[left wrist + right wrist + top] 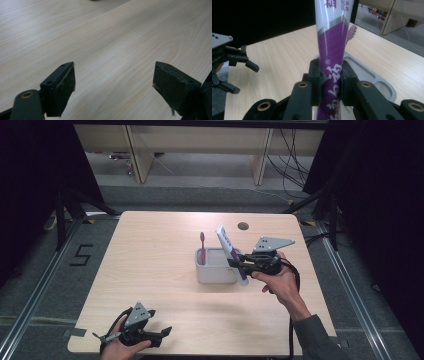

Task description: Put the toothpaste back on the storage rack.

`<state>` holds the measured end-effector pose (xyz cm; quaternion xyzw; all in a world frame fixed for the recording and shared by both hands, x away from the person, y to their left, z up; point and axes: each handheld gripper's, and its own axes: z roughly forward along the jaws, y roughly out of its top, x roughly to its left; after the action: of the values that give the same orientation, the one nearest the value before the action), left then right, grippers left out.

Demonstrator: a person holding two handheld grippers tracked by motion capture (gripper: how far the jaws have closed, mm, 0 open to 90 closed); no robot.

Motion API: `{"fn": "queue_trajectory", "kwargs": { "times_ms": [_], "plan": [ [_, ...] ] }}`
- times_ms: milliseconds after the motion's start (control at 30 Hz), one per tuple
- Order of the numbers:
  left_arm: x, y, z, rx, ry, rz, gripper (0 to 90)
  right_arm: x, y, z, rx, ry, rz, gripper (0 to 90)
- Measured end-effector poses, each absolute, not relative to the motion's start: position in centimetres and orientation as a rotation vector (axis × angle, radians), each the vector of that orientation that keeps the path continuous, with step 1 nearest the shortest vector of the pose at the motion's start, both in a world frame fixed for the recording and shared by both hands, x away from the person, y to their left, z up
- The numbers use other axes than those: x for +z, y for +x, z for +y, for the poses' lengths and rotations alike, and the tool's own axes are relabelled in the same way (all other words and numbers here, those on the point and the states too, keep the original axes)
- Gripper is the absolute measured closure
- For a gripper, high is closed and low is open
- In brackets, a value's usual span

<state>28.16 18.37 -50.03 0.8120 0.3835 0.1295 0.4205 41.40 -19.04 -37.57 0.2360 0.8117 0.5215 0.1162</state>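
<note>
Surface: pale wood-grain laminate, smooth, faint sheen. Toothpaste tube: glossy plastic, purple and white. Holder: matt grey, smooth. Right claw and left claw: matt black plastic, pads scuffed.

Toothbrush in holder, mid-table

Count on table: 1 grey holder at centre; 1 pink toothbrush standing in it, approx. 10 o'clock side; 1 purple/white toothpaste tube at its 3 o'clock edge. Grippers: 2, i.e. left gripper and right gripper. Hands: 2.
</note>
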Motion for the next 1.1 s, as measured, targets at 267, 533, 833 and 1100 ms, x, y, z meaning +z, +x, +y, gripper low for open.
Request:
{"fn": "queue_trajectory", "kwargs": {
  "times_ms": [267, 533, 833, 1100],
  "plan": [
    [-50.1, 28.1, 18.2, 0.322, 2.029, 0.970, 17.8, -36.8, 42.6, -18.1, 1.569, 0.725, 2.337, 75.2],
    [-50.1, 28.1, 18.2, 0.317, 2.031, 0.966, 17.8, -36.3, 43.7, -17.3, 1.581, 0.760, 2.294, 75.2],
    [-50.1, 28.1, 18.3, 0.314, 2.031, 0.963, 17.8, -36.4, 44.9, -16.2, 1.587, 0.792, 2.290, 75.2],
    [-50.1, 28.1, 18.3, 0.313, 2.033, 0.961, 17.7, -36.8, 46.4, -15.2, 1.602, 0.816, 2.271, 75.2]
  ]
}}
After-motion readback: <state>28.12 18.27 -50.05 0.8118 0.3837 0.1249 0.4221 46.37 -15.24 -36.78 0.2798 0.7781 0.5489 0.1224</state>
